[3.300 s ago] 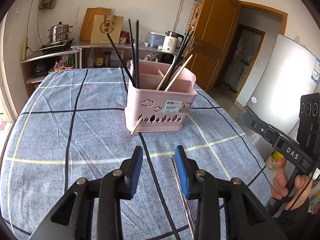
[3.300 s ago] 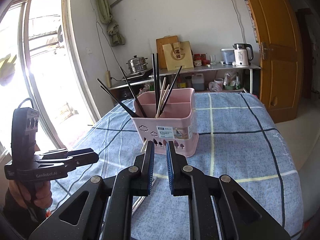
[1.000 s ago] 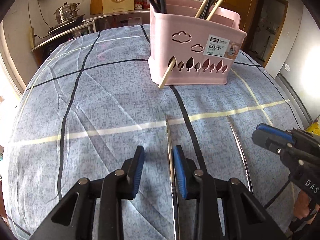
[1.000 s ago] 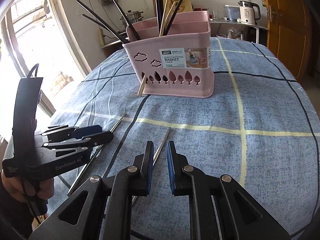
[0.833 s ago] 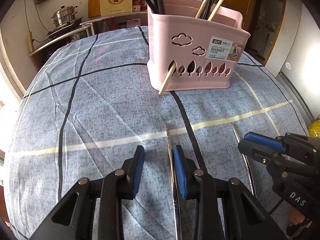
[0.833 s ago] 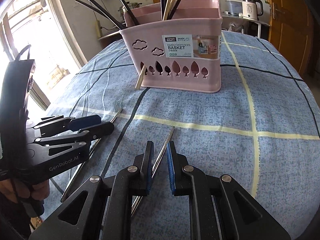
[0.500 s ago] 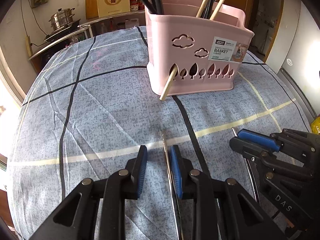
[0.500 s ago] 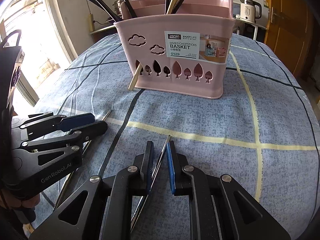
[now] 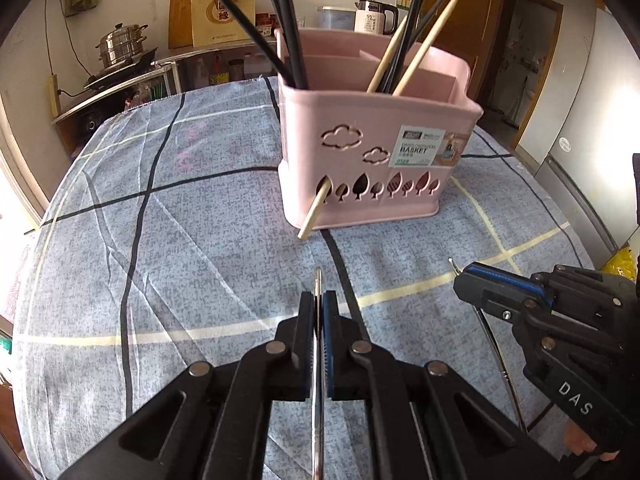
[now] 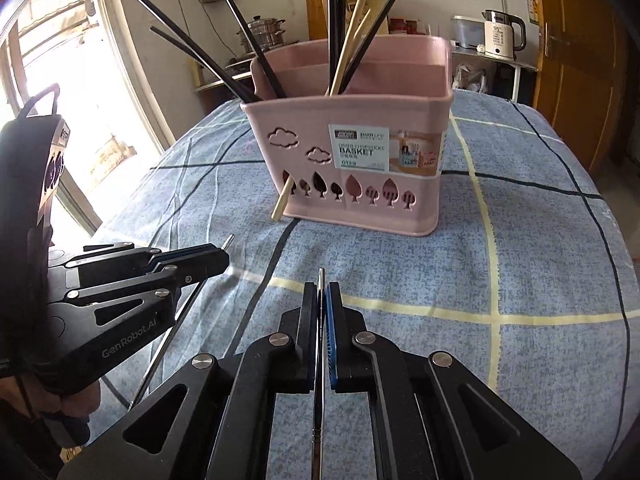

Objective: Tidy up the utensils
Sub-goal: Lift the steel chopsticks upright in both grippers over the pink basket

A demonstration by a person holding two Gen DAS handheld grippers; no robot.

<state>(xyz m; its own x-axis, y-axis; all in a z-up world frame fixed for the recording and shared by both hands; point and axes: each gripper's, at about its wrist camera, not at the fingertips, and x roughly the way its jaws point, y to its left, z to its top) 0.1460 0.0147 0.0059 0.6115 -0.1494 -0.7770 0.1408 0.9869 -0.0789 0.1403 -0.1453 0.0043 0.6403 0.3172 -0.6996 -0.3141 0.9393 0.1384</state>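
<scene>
1. Near the front of the blue checked worktop (image 9: 168,240), the left gripper (image 9: 319,300) is clamping its fingers on a metal chopstick (image 9: 318,280); its jaws have just been closing.
2. Beside it, the right gripper (image 10: 321,292) is pinching a second metal chopstick (image 10: 320,278), likewise just closed.
3. Ahead, the pink basket (image 9: 376,160) is standing upright, holding black and wooden chopsticks; both sticks are probably heading there.

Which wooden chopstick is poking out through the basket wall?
The light wooden chopstick exiting a leaf-shaped cutout of the pink plastic basket; the others stand upright inside.
</scene>
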